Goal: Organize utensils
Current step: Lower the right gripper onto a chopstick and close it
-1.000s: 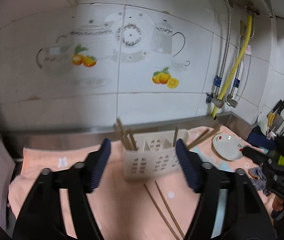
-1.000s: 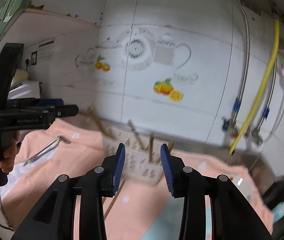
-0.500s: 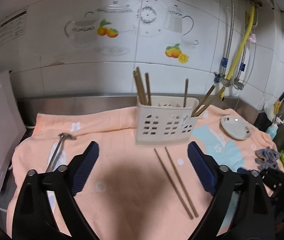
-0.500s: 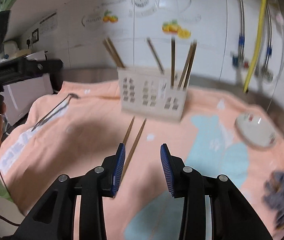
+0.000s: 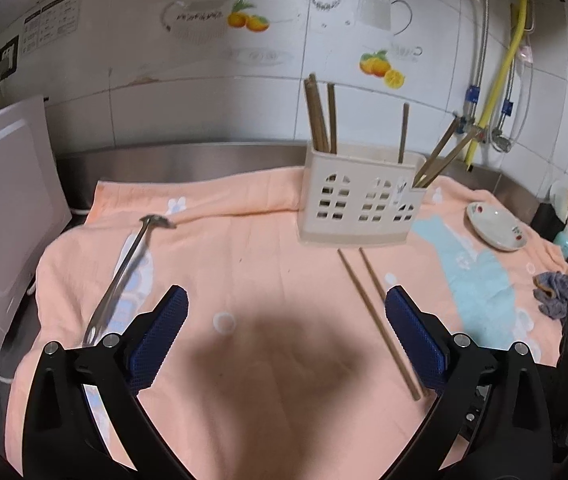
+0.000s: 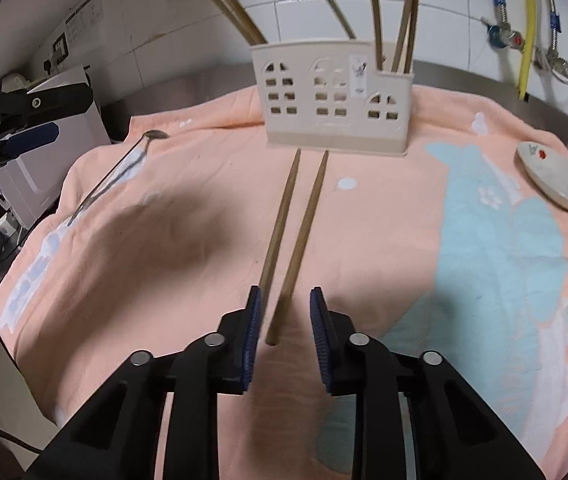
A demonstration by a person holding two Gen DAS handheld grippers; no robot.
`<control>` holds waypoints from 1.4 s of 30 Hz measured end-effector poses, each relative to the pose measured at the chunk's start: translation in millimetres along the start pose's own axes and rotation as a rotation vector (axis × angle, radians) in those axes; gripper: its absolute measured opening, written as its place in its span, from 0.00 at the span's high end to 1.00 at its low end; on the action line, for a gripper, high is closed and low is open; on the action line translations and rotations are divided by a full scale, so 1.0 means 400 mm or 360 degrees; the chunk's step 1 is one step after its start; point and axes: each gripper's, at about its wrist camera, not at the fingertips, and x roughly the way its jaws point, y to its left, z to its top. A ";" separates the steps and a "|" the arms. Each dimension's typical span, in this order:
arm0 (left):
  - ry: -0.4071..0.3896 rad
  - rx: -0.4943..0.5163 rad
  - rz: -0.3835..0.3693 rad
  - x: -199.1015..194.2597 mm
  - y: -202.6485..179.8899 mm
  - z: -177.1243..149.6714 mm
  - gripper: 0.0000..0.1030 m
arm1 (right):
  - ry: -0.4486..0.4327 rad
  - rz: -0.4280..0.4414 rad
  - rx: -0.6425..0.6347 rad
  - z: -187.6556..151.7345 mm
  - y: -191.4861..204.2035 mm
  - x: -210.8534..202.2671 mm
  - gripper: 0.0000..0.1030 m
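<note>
Right wrist view: right gripper [image 6: 285,334], jaws parted, straddles the near ends of two chopsticks [image 6: 294,240] lying at centre frame below the utensil holder [image 6: 334,100]. Left wrist view: left gripper [image 5: 286,338] wide open, empty, over the towel [image 5: 264,264]; spoon [image 5: 124,272] at left.

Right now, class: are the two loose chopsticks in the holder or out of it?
Out. The two loose chopsticks lie flat on the peach towel before the utensil holder, their near ends between the open right gripper.

I see the utensil holder [image 6: 336,98] standing on the towel [image 6: 404,208]; two chopsticks [image 6: 290,236] lie before it, ladle [image 6: 118,170] left, dish [image 6: 560,180] right.
</note>
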 end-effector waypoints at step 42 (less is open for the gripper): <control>0.0139 -0.0020 0.0104 0.043 -0.004 -0.064 0.05 | 0.0070 -0.0080 -0.0017 -0.004 -0.002 0.061 0.92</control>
